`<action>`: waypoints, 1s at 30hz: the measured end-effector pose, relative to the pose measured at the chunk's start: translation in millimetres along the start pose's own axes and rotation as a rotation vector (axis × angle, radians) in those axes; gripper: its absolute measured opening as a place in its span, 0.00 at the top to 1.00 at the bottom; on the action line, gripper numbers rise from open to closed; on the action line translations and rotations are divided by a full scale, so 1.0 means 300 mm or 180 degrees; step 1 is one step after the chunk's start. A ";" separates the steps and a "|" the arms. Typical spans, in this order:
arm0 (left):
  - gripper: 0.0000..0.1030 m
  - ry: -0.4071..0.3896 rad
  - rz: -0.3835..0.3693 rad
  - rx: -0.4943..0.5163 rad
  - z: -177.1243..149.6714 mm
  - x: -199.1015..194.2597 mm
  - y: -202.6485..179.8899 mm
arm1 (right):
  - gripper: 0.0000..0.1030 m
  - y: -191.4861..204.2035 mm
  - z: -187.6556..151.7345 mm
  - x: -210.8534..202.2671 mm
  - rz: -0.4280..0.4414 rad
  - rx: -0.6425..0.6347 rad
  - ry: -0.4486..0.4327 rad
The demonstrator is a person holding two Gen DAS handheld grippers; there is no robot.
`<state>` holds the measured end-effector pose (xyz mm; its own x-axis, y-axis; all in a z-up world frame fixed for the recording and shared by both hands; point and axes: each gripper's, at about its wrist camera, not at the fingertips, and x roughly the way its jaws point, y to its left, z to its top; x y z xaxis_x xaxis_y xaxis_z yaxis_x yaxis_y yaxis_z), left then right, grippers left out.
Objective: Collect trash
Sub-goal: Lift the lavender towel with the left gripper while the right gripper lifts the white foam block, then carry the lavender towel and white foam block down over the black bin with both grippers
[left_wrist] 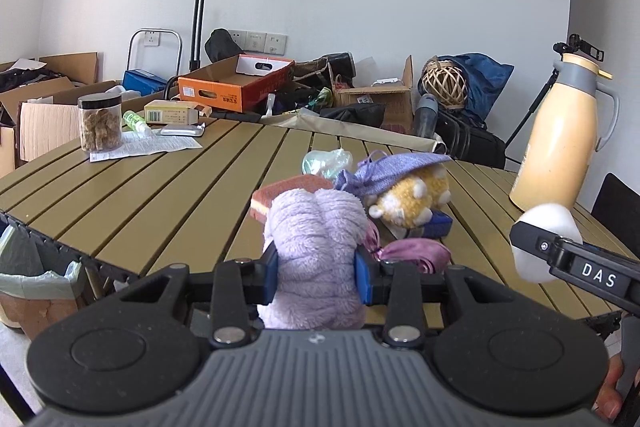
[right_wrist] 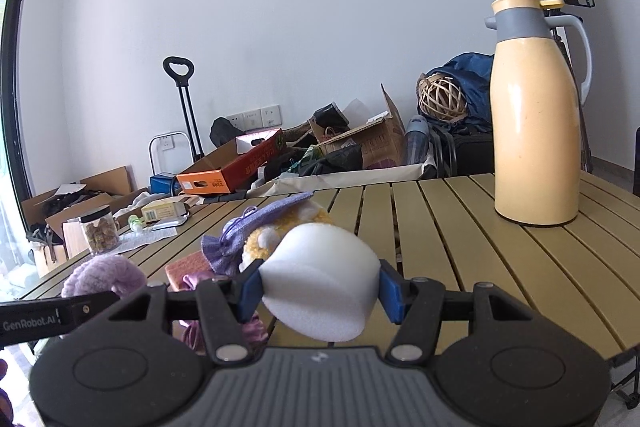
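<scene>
A fluffy lilac cloth is pinched tight in the left gripper, and a white foam block is clamped in the right gripper, both above the slatted table, near a plush toy and a yellow jug.

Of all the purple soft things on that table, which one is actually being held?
The fluffy lilac plush, squeezed in the left gripper. The knitted purple pouch and shiny purple cloth lie loose on the table.
</scene>
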<state>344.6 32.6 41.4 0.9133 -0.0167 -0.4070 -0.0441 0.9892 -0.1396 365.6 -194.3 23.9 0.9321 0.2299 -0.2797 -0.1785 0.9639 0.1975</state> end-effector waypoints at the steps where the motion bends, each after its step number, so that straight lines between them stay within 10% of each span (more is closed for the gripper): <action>1: 0.64 0.0008 -0.0002 0.0007 -0.008 -0.011 -0.004 | 0.44 -0.004 -0.008 -0.016 0.0002 0.0011 0.0012; 30: 0.64 0.0718 0.0010 0.0403 -0.349 -0.170 -0.041 | 0.44 0.018 -0.359 -0.235 0.0074 -0.0130 0.0924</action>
<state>256.1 6.0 -30.7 0.7991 -0.0315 -0.6004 0.0171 0.9994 -0.0297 264.9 -190.8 -56.4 0.7996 0.2750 -0.5339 -0.2167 0.9612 0.1706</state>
